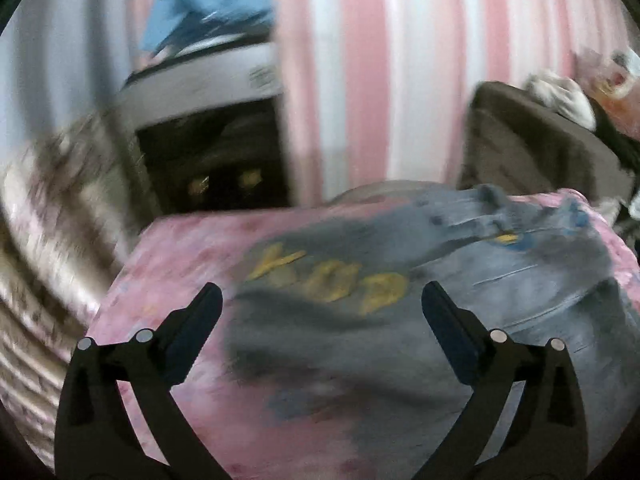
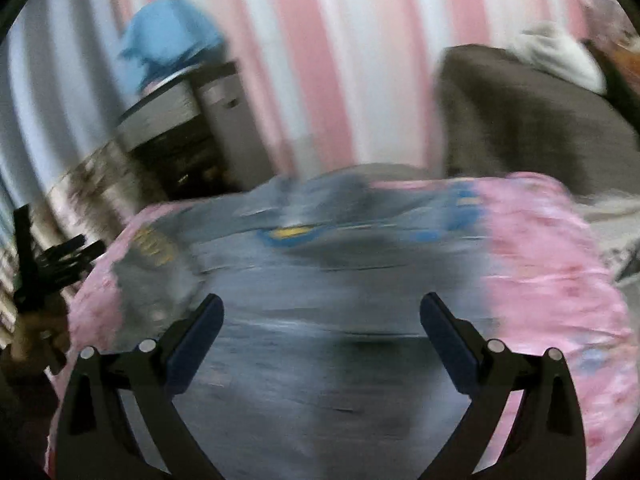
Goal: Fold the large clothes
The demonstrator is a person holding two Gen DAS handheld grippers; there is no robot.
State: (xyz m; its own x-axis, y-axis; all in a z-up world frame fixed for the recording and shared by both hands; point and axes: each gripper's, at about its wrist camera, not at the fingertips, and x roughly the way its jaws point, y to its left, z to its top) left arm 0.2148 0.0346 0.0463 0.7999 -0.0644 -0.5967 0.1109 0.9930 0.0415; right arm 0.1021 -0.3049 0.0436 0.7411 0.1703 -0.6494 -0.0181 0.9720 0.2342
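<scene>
The grey garment [image 1: 400, 320] lies below each wide-open, empty hand-held gripper [image 1: 322, 304] [image 2: 322, 312].

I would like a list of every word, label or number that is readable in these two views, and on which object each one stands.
Nothing can be read with certainty; both views are motion-blurred.
Yellow lettering on the grey garment: a few large characters, too blurred to read.
Yellow and blue patch on the same garment: too blurred.
Label on the grey cabinet: too small and blurred.
Nothing is printed on the pink bedcover.
</scene>
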